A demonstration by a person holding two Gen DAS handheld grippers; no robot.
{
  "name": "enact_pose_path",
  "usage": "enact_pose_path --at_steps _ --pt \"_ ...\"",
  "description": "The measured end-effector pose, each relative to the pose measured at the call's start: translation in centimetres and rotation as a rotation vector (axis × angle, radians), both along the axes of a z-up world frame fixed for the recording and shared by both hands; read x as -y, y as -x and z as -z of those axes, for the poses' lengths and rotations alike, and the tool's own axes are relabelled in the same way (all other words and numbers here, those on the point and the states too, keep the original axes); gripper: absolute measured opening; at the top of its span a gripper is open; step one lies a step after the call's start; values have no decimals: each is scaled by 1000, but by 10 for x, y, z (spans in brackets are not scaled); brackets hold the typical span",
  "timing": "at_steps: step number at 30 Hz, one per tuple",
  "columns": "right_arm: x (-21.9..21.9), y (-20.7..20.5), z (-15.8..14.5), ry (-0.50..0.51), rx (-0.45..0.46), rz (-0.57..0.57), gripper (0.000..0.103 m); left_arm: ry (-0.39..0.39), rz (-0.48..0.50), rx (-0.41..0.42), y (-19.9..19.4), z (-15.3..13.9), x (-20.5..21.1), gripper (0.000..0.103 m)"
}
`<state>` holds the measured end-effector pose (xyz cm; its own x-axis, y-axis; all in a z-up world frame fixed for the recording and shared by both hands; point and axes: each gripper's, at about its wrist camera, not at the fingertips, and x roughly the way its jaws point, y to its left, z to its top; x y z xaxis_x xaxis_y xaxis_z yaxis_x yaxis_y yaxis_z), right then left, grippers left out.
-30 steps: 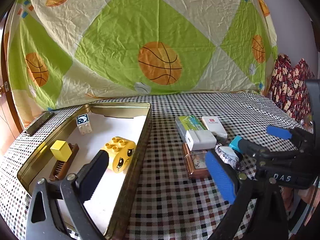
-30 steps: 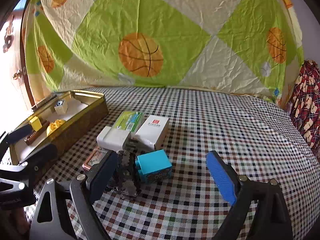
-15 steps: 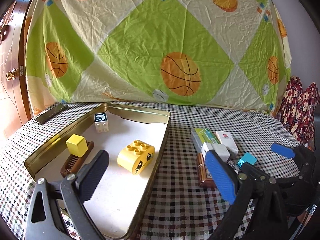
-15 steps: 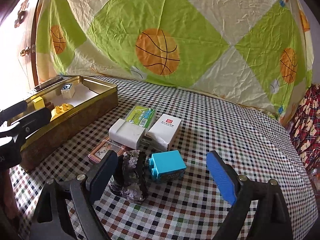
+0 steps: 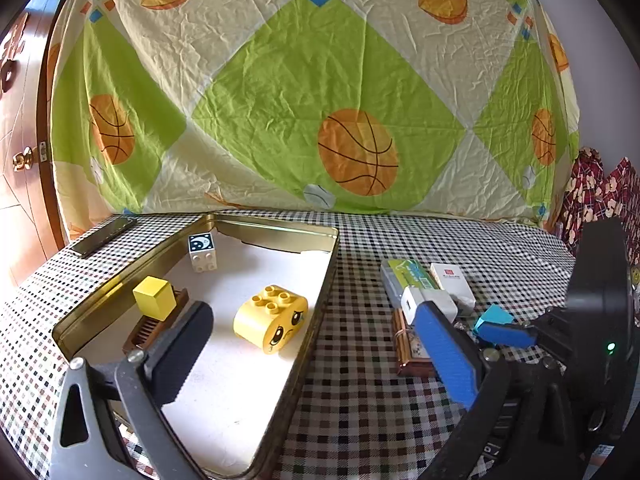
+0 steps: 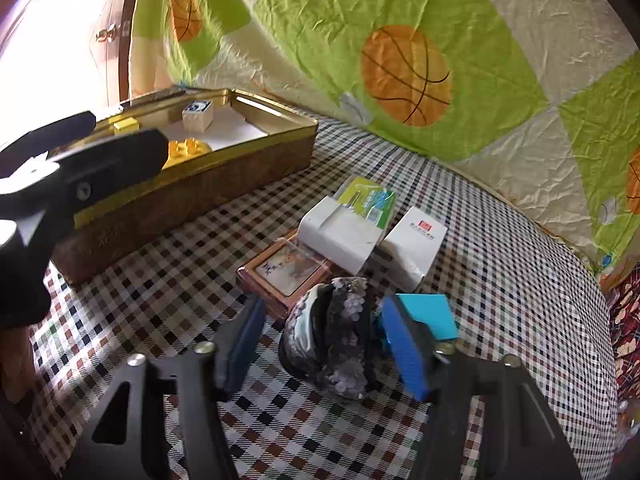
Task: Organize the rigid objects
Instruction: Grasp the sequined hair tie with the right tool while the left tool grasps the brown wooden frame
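Observation:
A gold tin (image 5: 328, 280) (image 6: 192, 184) holds a yellow face brick (image 5: 272, 320), a yellow cube (image 5: 154, 298), a white brick (image 5: 202, 252) and a brown comb (image 5: 148, 328). My left gripper (image 5: 316, 348) is open and empty over the tin's near right edge. On the checked cloth lie a white charger (image 6: 340, 236), a green pack (image 6: 368, 200), a white box (image 6: 412, 244), a framed picture (image 6: 288, 272), a cyan brick (image 6: 430, 314) and a dark floral clip (image 6: 336, 340). My right gripper (image 6: 324, 348) is open, with a finger on each side of the clip.
A dark phone (image 5: 102, 236) lies at the table's far left edge. A green and cream basketball sheet (image 5: 320, 100) hangs behind the table. Red patterned fabric (image 5: 600, 188) is at the far right. Wooden doors (image 5: 20, 160) stand at the left.
My right gripper has moved forward and down, so its fingers now stand on both sides of the floral clip, and the gap has narrowed. My left gripper has drawn back and risen a little.

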<state>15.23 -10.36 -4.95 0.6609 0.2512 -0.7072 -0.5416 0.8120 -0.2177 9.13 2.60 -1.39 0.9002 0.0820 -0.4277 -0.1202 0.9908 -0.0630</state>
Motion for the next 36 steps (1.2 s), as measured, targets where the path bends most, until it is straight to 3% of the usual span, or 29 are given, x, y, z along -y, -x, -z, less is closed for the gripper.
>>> enact_pose_path --at_steps 2,4,7,13,15,18,24,26,32,36 --pt "4 -3 0 -15 -18 4 56 1 3 -3 0 0 0 102" --pt "9 -13 8 -38 -115 5 55 2 7 -4 0 0 0 102" --pt "26 -25 7 -151 -189 13 52 -9 12 -8 -1 1 3 102" --pt "32 -7 -8 -187 -64 20 45 -68 78 -4 -2 0 18 96" --pt "41 1 -15 -217 1 60 45 -87 101 -19 -5 0 24 82" --pt "56 2 -22 -276 50 111 45 -112 154 -69 -14 3 36 70" --pt "70 -13 -36 -310 99 202 45 -118 260 -200 -38 7 62 73" --pt "74 -15 -40 -315 104 220 45 -139 266 -238 -50 10 69 80" --pt "79 -21 -34 -328 110 252 45 -145 310 -378 -78 30 83 80" --pt "80 -20 -35 -341 115 251 46 -163 297 -417 -90 45 89 76"
